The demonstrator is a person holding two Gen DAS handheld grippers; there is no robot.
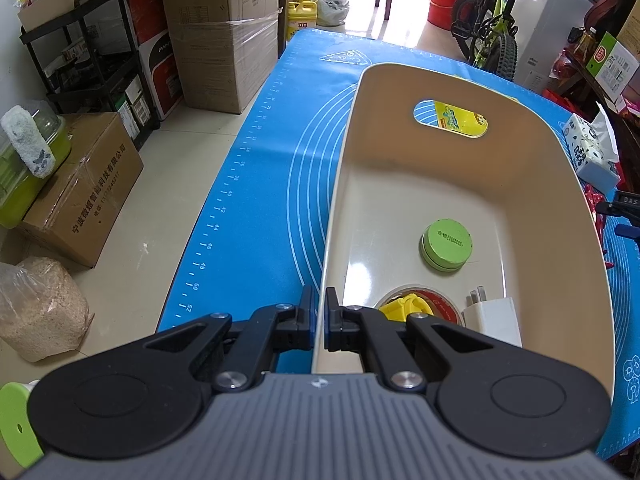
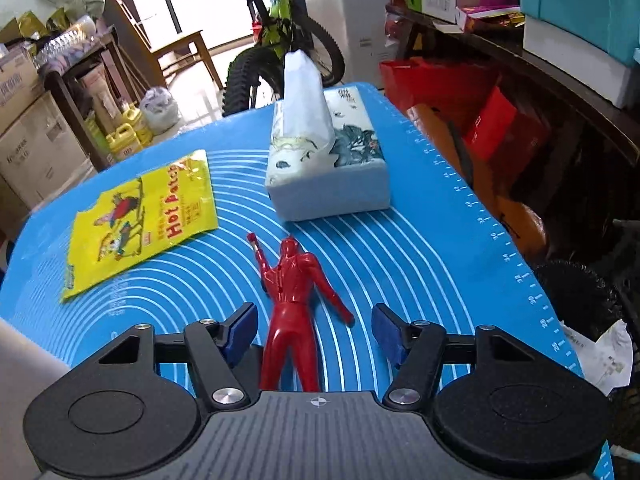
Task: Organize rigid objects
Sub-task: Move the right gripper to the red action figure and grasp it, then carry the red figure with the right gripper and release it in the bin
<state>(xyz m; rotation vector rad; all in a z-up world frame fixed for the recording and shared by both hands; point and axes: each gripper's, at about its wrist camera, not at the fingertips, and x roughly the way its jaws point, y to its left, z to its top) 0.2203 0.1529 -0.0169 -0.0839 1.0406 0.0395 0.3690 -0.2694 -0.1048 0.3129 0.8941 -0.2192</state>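
Note:
My left gripper (image 1: 319,312) is shut on the left wall of a cream plastic bin (image 1: 340,184) that stands on the blue mat (image 1: 256,184). Inside the bin lie a round green tin (image 1: 446,244), a white plug adapter (image 1: 496,318) and a yellow piece on a red roll of tape (image 1: 412,307), partly hidden by my fingers. My right gripper (image 2: 314,334) is open, its pads either side of the legs of a red plastic figurine (image 2: 294,300) that lies flat on the mat (image 2: 420,264). The pads do not touch it.
A yellow Hot Patch packet (image 2: 140,220) lies left of the figurine, and a tissue box (image 2: 328,160) stands behind it. The tissue box also shows beyond the bin (image 1: 592,152). Cardboard boxes (image 1: 80,184), a rack and a bicycle (image 2: 280,40) surround the table.

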